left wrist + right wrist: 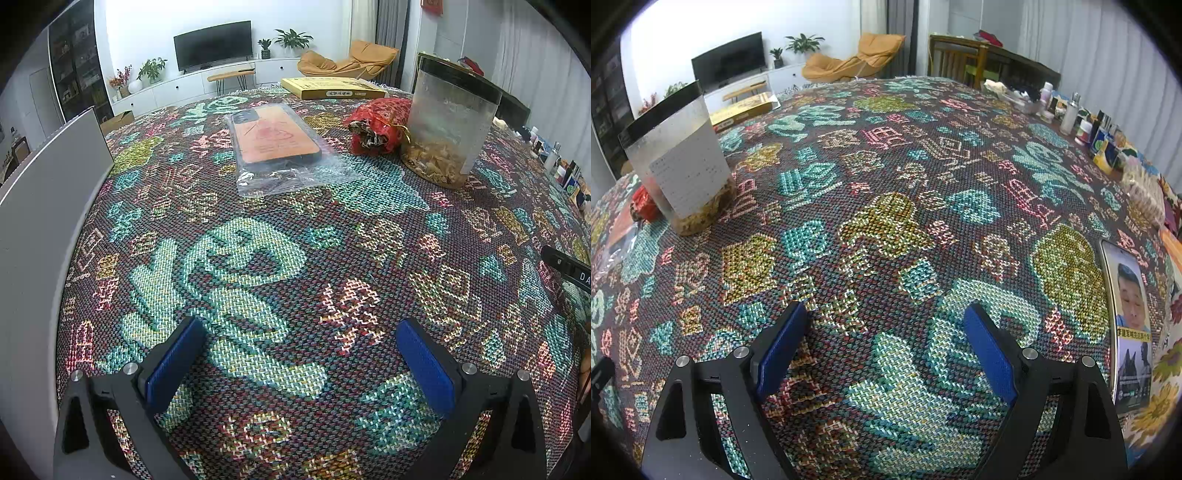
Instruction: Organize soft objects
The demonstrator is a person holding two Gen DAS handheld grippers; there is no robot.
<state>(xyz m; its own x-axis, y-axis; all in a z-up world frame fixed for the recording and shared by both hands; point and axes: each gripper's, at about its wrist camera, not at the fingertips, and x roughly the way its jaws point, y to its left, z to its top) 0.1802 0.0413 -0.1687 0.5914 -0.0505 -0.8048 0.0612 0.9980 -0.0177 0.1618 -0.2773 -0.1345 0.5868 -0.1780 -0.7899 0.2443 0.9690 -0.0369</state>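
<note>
Left wrist view: low over patterned tablecloth [295,229], angled down and forward toward TV wall, close to cloth. Right wrist view: same tilt, further right, facing bottles along table edge. Shared: clear jar [450,122] [679,162], yellow box [332,88], TV, orange chair.

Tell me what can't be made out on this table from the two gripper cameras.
- Red mesh pouch: in the right wrist view mostly hidden behind the clear jar.
- Jar contents: frosted wall blurs them; only yellowish pieces at the bottom show.
- Bagged phone case: cut off by the left edge in the right wrist view.
- Bottles along the far right: too small to read.
</note>
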